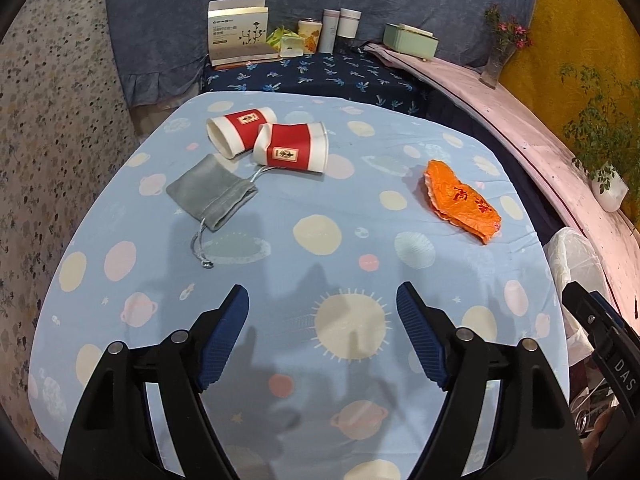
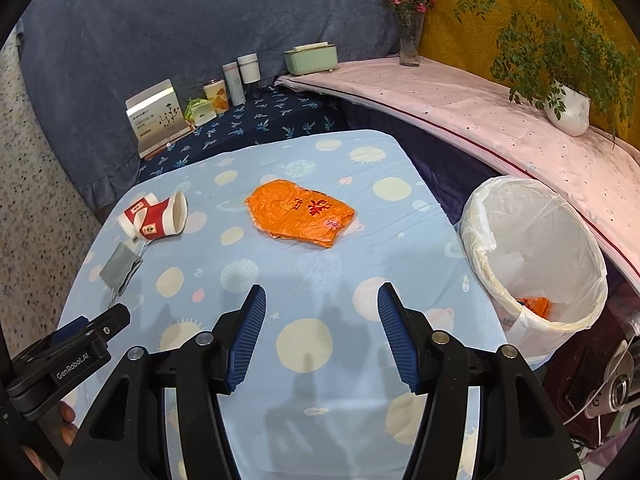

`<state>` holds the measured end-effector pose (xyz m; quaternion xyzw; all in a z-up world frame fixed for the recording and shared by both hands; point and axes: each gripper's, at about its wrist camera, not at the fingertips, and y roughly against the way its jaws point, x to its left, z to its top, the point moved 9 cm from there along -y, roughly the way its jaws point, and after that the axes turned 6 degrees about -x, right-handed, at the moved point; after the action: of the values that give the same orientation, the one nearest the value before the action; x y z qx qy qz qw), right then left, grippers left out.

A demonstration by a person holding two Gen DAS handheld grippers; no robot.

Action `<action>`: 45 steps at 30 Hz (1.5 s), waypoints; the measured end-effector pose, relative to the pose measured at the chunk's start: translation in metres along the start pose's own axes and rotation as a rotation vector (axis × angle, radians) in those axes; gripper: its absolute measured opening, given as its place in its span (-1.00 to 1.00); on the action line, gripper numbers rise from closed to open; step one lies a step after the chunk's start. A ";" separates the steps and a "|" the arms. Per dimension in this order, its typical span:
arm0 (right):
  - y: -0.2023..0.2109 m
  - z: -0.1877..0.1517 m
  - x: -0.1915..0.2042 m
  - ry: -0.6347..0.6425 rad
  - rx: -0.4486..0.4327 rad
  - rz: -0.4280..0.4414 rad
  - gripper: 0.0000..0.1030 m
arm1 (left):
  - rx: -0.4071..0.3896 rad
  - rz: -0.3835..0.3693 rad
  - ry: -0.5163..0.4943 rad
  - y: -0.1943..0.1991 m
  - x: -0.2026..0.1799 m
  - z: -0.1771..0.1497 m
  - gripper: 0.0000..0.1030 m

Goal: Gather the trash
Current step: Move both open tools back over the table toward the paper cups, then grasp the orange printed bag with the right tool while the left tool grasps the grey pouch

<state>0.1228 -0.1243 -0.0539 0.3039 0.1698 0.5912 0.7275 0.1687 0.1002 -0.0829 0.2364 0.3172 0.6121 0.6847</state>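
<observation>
Two red-and-white paper cups (image 1: 268, 140) (image 2: 154, 218) lie on their sides at the far left of the blue planet-print table (image 1: 280, 260). A grey drawstring pouch (image 1: 212, 194) (image 2: 120, 266) rests just in front of them. An orange plastic bag (image 1: 462, 200) (image 2: 300, 216) lies flat further right. My left gripper (image 1: 322, 300) hovers open over the near table, nothing between its fingers. My right gripper (image 2: 322, 300) is open too, empty, short of the orange bag. A white-lined bin (image 2: 536, 264) stands off the table's right edge, with an orange scrap inside.
Behind the table a dark patterned surface holds a box (image 1: 238, 34), tins and bottles (image 1: 330, 30). A pink-covered ledge (image 2: 480, 116) on the right carries a flower vase (image 2: 410, 40), a potted plant (image 2: 568, 108) and a green box (image 2: 310, 58). A camera (image 2: 616, 392) lies at lower right.
</observation>
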 end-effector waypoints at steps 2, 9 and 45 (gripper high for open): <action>-0.001 -0.002 0.004 0.006 0.004 0.000 0.10 | 0.004 0.000 0.006 -0.002 0.004 -0.001 0.41; -0.010 -0.006 0.015 0.020 0.019 0.000 0.10 | 0.013 0.005 0.015 -0.010 0.015 -0.002 0.41; -0.145 0.049 0.031 -0.018 0.044 -0.026 0.27 | 0.092 0.127 0.124 -0.139 0.117 0.048 0.67</action>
<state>0.2697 -0.1235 -0.1072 0.3231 0.1801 0.5751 0.7297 0.3048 0.1996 -0.1661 0.2490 0.3710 0.6524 0.6121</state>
